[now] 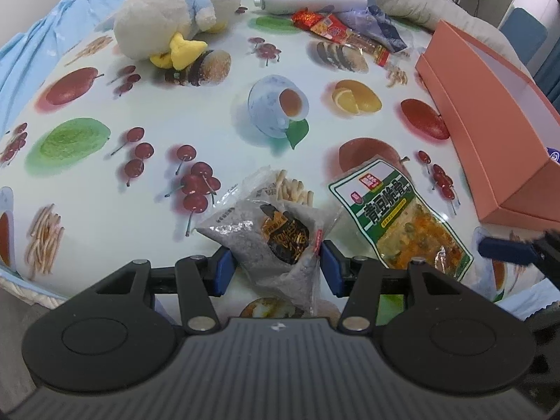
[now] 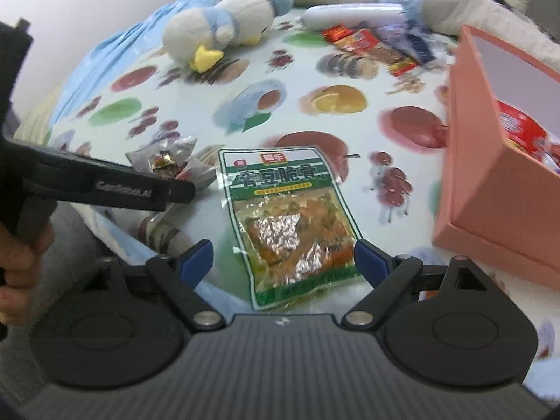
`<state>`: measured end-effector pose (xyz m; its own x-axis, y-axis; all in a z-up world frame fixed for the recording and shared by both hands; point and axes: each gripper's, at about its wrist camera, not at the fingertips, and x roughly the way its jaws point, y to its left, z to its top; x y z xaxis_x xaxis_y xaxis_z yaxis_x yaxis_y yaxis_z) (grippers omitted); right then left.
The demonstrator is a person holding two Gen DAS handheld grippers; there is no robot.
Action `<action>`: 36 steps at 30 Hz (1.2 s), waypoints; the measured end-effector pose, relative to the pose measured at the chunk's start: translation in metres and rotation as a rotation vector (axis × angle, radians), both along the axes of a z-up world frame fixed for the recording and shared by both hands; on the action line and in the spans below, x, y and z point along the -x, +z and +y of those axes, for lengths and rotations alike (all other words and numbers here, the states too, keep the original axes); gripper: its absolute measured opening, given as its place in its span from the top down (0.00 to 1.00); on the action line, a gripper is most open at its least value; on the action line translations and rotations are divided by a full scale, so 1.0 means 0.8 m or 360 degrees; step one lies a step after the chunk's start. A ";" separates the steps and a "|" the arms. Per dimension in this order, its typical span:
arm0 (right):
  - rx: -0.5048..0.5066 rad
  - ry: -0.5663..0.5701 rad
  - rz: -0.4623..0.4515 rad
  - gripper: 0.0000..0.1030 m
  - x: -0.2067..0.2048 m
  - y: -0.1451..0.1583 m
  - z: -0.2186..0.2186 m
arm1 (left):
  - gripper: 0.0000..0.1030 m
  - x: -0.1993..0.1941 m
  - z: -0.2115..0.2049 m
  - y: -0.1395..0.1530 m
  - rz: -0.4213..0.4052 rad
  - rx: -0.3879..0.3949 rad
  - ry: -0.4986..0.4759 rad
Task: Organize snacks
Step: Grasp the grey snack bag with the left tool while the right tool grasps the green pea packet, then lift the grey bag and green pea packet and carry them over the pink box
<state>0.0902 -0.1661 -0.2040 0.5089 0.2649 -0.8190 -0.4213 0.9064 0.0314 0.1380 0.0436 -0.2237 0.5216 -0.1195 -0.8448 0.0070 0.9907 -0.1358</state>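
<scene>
The left gripper (image 1: pixel 276 262) is clamped on a grey crinkled snack pouch (image 1: pixel 276 234), its blue pads pressing the pouch's two sides while the bag sticks out forward between them over the fruit-print tablecloth (image 1: pixel 217 115). The grip sits on loose film (not on the contents), so the pouch could slide or twist out if the hand swings quickly toward the box.

Just to the right of that gripper, and directly ahead of the right gripper (image 2: pixel 283 259), lies the green snack packet (image 2: pixel 280 217), flat on the cloth. The right gripper's jaws stand wide apart, one on each side of the packet's lower half, and the pads do not press it. A flat, slick packet is hard to pinch from above: closing here may only push it along the cloth or catch one edge, letting it flop.

Further right of both grippers stands the pink box (image 2: pixel 490 182), open, with a red packet (image 2: pixel 521 133) already inside. Its near wall is high, so a low carry could knock the box or snag a packet on the rim.
</scene>
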 end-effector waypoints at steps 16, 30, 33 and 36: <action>0.0092 0.0116 0.0106 0.13 -0.045 -0.034 0.005 | 0.45 -0.006 0.005 -0.008 0.0015 0.0023 -0.0023; 0.0112 -0.0135 0.0025 0.85 -0.019 0.000 -0.010 | 0.48 0.016 0.000 0.017 -0.0056 0.0066 -0.0053; 0.0096 -0.0196 0.0015 0.90 -0.016 0.004 -0.019 | 0.48 0.023 -0.006 0.025 -0.0084 0.0055 -0.0079; 0.0081 -0.0233 0.0027 0.89 -0.013 0.000 -0.027 | 0.48 0.031 -0.010 0.032 -0.0111 0.0060 -0.0084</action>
